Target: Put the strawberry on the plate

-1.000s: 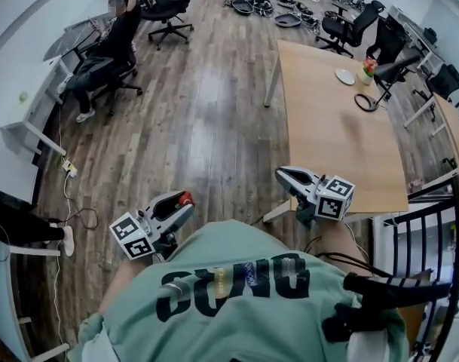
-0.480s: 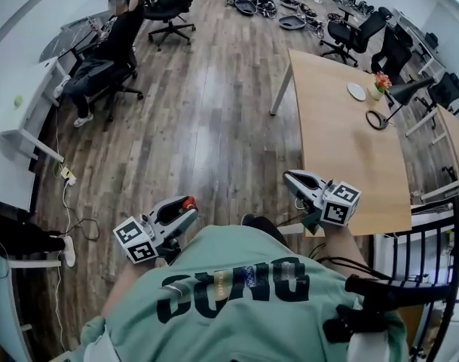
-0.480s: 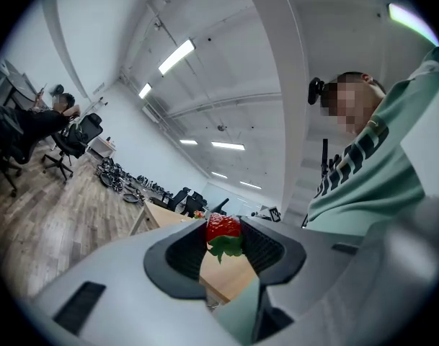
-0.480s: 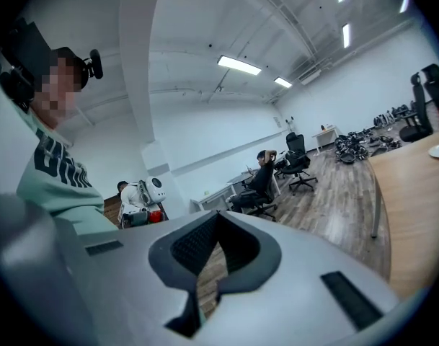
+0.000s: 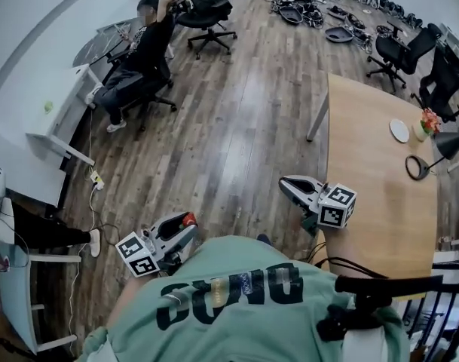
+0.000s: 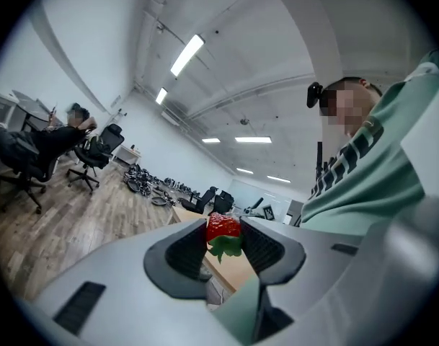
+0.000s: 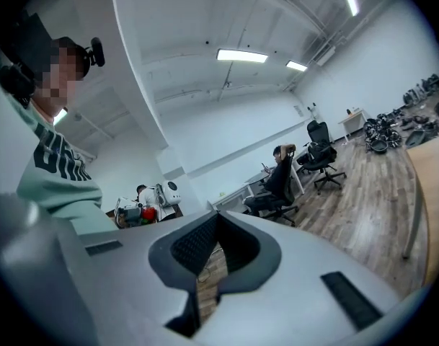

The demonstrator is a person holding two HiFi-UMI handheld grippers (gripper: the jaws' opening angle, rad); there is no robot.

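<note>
My left jaws are closed on the strawberry (image 6: 223,227); it sits pinched between the two ribbed pads, red body up and green leaves hanging below. The left gripper (image 5: 185,222) is low by my left side, close to my green shirt (image 5: 237,300), over the wooden floor (image 5: 229,127). From my head view the strawberry shows as a small red spot at the tip of that gripper.

My right jaws are shut with nothing between them; the tips meet, and only a narrow slit of floor shows lower down between the pads. The right gripper (image 5: 285,182) hangs just off the near left edge of the desk (image 5: 365,179), its marker cube towards my body.

The plate (image 5: 399,130), small and white, lies far across the desk near its far right side, well apart from both grippers. Just beside it stands a small pot with flowers (image 5: 423,122), and nearer me a black lamp (image 5: 440,148).

Across the floor a seated person (image 5: 142,47) leans back in an office chair by a white workbench.
</note>
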